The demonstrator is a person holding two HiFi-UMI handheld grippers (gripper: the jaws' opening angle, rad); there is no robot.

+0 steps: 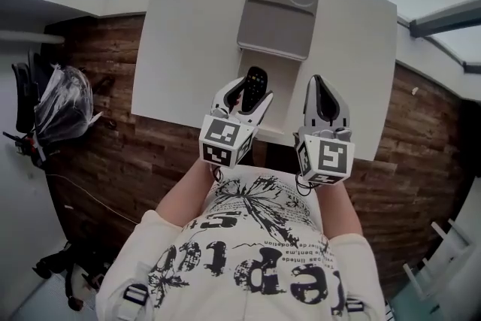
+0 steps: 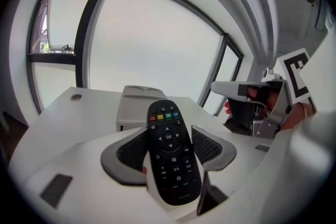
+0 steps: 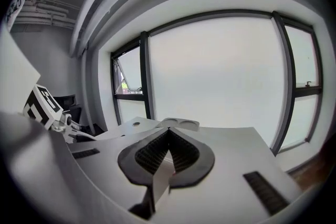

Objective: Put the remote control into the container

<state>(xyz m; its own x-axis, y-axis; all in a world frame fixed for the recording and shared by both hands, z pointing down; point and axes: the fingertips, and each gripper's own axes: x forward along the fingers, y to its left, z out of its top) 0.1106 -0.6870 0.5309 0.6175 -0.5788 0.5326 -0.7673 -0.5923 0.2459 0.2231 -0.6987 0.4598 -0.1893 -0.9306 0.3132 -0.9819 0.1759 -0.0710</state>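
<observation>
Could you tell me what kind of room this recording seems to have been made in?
Probably an office or lab room, though I can't be sure: a plain white table stands on a wood-plank floor, and large dark-framed windows run along the wall beyond it.

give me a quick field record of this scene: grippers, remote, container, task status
left gripper: shut on the remote control, jaws pressing its two long sides
right gripper: jaws together, nothing between them
remote control: black, buttons facing up, held over the near edge of the table
container: grey tray with two round recesses and one rectangular compartment, empty, beyond the remote
table: white, holds the container
task status: remote picked up, not yet in the container
</observation>
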